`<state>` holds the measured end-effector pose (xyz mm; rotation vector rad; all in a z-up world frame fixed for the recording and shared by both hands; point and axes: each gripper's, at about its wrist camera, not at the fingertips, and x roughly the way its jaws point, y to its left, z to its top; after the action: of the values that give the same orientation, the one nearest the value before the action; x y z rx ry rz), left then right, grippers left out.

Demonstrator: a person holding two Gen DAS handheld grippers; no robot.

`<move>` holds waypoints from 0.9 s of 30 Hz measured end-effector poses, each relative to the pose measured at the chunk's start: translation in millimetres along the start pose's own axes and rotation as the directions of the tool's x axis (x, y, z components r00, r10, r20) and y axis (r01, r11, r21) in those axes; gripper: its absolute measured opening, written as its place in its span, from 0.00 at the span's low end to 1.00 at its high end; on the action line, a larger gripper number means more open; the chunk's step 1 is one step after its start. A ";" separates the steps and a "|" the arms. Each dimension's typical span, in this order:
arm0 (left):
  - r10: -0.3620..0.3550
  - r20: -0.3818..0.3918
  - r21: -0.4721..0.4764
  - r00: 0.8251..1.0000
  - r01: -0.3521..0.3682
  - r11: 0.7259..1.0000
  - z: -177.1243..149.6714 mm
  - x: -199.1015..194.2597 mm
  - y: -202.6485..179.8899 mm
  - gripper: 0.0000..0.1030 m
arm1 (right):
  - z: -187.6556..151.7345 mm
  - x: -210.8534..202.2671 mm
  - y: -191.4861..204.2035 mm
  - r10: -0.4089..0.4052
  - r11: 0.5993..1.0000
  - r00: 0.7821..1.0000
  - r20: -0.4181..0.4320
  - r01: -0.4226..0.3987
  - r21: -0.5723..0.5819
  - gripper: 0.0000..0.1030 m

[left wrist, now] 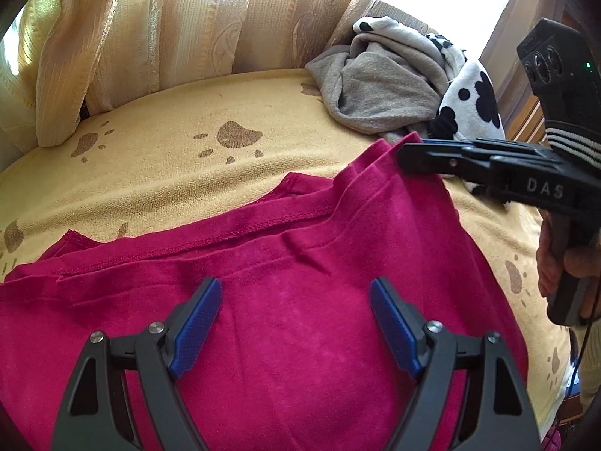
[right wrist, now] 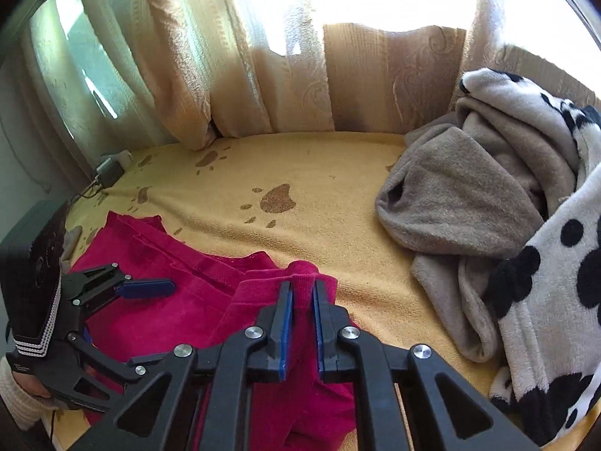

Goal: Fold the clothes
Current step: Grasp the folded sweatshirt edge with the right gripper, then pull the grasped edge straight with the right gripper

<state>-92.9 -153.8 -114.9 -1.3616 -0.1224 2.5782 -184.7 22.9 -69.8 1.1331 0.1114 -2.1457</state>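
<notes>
A red shirt point(left wrist: 285, 319) lies on a yellow paw-print blanket point(left wrist: 180, 165), its long side running left to right. The right gripper point(right wrist: 300, 293) pinches a raised fold at the shirt's far right corner; the left gripper point(left wrist: 295, 297) hovers spread wide over the cloth.

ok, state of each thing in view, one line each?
left hand-held gripper: open, over the red garment, gripping nothing.
right hand-held gripper: shut on the red garment's corner.
red garment: partly folded, right corner lifted.
grey garment: crumpled, unfolded.
spotted fleece: heaped, unfolded.
paw-print blanket: spread flat under the clothes.
curtains: drawn.
</notes>
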 end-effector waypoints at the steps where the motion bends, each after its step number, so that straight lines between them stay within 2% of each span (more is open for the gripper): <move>1: -0.001 0.001 -0.002 1.000 0.001 1.000 0.1 0.1 0.5 0.82 | -1.2 -4.4 -8.9 0.015 0.999 1.000 0.013 -0.016 0.040 0.33; 2: -0.002 0.001 -0.005 1.000 0.002 1.000 0.5 -0.1 1.0 0.82 | -2.4 -9.1 -17.3 0.023 0.997 0.999 0.028 -0.025 0.076 0.45; 3: -0.003 0.001 -0.009 1.000 0.003 1.000 1.0 0.1 1.4 0.82 | -3.7 -14.8 -23.9 0.015 0.995 0.999 0.048 -0.020 0.102 0.72; 4: -0.003 0.002 -0.013 1.000 0.003 1.000 1.4 0.4 1.8 0.82 | -5.1 -21.2 -29.4 0.008 0.993 0.997 0.074 -0.017 0.120 0.81; 5: -0.004 0.004 -0.018 1.000 0.004 1.000 1.7 0.5 2.2 0.82 | -6.8 -27.7 -34.7 0.013 0.991 0.995 0.098 -0.026 0.134 0.81; 8: -0.002 0.005 -0.031 1.000 0.002 1.000 3.4 0.2 3.8 0.82 | -11.6 -42.7 -47.7 0.105 0.976 0.982 0.155 -0.132 0.173 0.81; 11: 0.050 0.012 -0.012 0.999 -0.050 0.999 4.8 1.2 4.0 0.82 | -16.5 -42.1 -53.6 0.190 0.958 0.970 0.154 -0.217 0.186 0.81; 14: 0.120 0.031 0.001 0.992 -0.120 0.993 4.1 0.7 9.4 0.82 | -20.7 -32.2 -49.7 0.145 0.975 0.984 0.107 -0.161 0.155 0.80; 18: 0.173 0.042 -0.023 0.984 -0.172 0.985 5.9 0.0 21.4 0.82 | -22.9 -14.5 -38.8 0.046 0.997 0.999 0.027 -0.048 0.053 0.62; 19: 0.176 0.041 -0.040 0.984 -0.174 0.984 6.4 0.2 26.4 0.82 | -23.2 -10.3 -36.0 0.037 0.999 0.999 0.013 -0.037 0.029 0.62; 23: 0.187 0.034 -0.097 0.982 -0.183 0.978 8.7 0.9 44.6 0.82 | -19.2 3.3 -25.1 0.048 0.999 0.998 -0.027 -0.049 -0.023 0.62; 27: 0.213 0.032 -0.060 0.977 -0.210 0.976 7.8 3.5 44.6 0.82 | -16.5 22.4 -24.0 0.070 0.997 0.994 -0.082 -0.072 -0.016 0.61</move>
<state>-108.1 -196.1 -121.2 -1.4162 -0.0596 2.7959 -196.5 35.1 -102.4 1.1958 0.1266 -2.0328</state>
